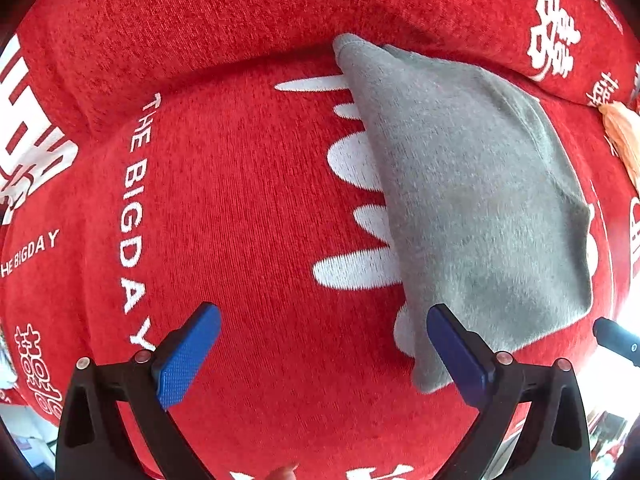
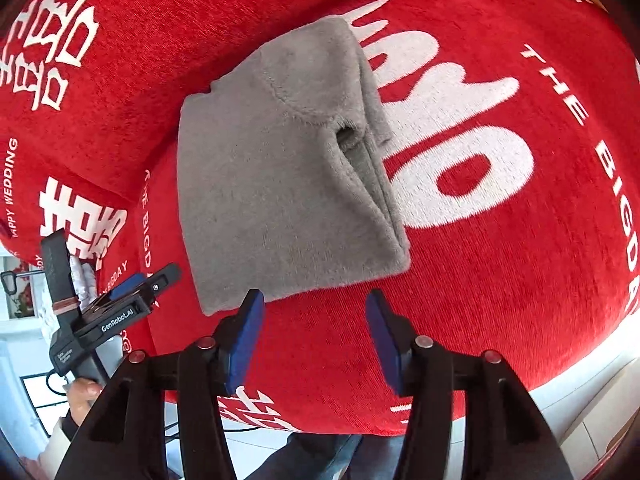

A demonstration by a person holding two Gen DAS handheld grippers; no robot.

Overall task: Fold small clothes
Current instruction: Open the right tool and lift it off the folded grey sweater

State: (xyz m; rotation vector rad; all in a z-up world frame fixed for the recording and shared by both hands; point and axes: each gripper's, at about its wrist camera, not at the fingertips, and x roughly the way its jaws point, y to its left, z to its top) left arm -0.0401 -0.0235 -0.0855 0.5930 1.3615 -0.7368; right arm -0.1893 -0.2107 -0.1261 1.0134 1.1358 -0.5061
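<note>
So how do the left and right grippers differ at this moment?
The left gripper is spread wider than the right gripper. The left's right finger overlaps the near corner of the grey garment; the right's fingers sit just short of the garment's near edge, over the red cover. Both are open, hold nothing, and have blue pads.

The red cover (image 1: 240, 200) reads "THE BIGDAY" and "HAPPY WEDDING"; the left tongs (image 2: 132, 284) seemingly read "GenRobot.AI".
</note>
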